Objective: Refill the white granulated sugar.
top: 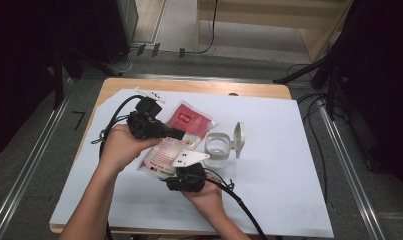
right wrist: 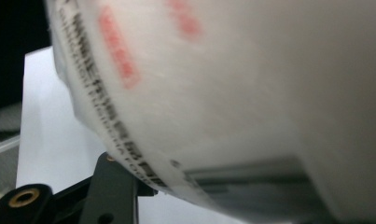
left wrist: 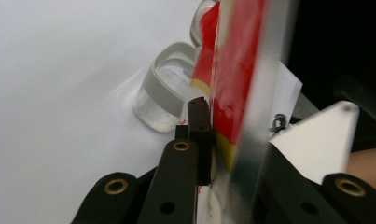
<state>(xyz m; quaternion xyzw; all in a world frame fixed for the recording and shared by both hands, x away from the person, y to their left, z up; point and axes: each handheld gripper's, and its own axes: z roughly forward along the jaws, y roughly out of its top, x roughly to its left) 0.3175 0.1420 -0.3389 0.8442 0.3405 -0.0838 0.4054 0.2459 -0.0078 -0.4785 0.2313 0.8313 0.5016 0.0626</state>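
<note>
Holding a red-and-white plastic pouch (top: 165, 152) above the white-covered counter (top: 269, 200), the left gripper (top: 181, 134) pinches its edge between closed jaws; the right gripper (top: 185, 172) supports it below, jaw state indiscernible. A clear lidded-open jar (top: 218, 149) stands just beside. Risk: a loose pinch may let the pouch slip and topple the jar.

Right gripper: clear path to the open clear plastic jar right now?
Probably not yet. The right gripper sits close to the clear plastic jar with the flipped-up lid, but appears busy holding the red-and-white pouch with the left gripper.
</note>
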